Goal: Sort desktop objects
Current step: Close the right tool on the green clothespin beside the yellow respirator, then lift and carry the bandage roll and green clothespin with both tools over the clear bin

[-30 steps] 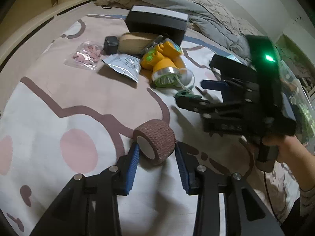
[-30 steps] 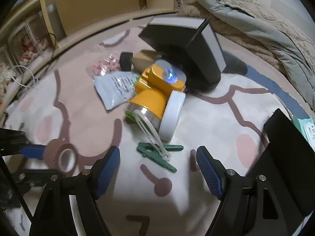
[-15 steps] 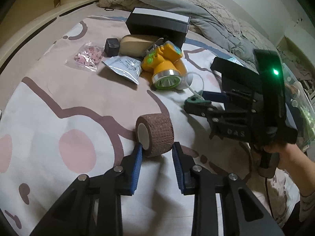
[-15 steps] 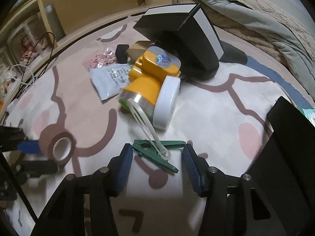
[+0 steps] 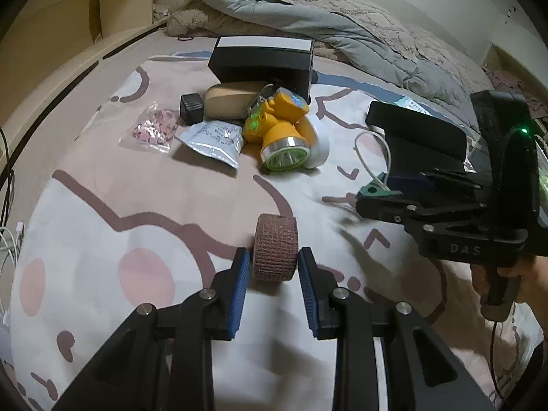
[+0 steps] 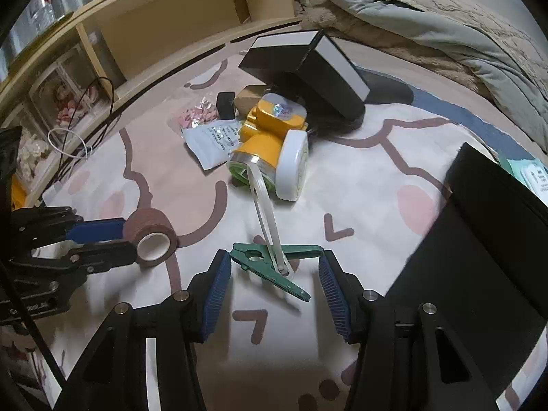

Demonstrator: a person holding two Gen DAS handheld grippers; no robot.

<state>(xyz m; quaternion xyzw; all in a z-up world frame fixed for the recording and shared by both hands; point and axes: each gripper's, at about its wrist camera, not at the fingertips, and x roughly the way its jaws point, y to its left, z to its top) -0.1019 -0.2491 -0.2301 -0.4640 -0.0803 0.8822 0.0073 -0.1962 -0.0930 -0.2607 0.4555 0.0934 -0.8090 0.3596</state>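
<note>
- My left gripper [image 5: 274,267] pinches the brown bandage roll [image 5: 275,251] by its flat ends, down on the patterned sheet [image 5: 102,226].
- My right gripper [image 6: 274,282] has its blue pads pressed against the two ends of the green clothes peg [image 6: 270,263]; a white strap [image 6: 263,212] lies across the peg.
- Farther off, the strap runs back to a yellow headlamp [image 6: 270,137].
- Left of the lamp lie a silver sachet [image 5: 212,142] and a bag of pink bits [image 5: 152,130].
- A black box [image 5: 262,63] sits farthest away.
</note>
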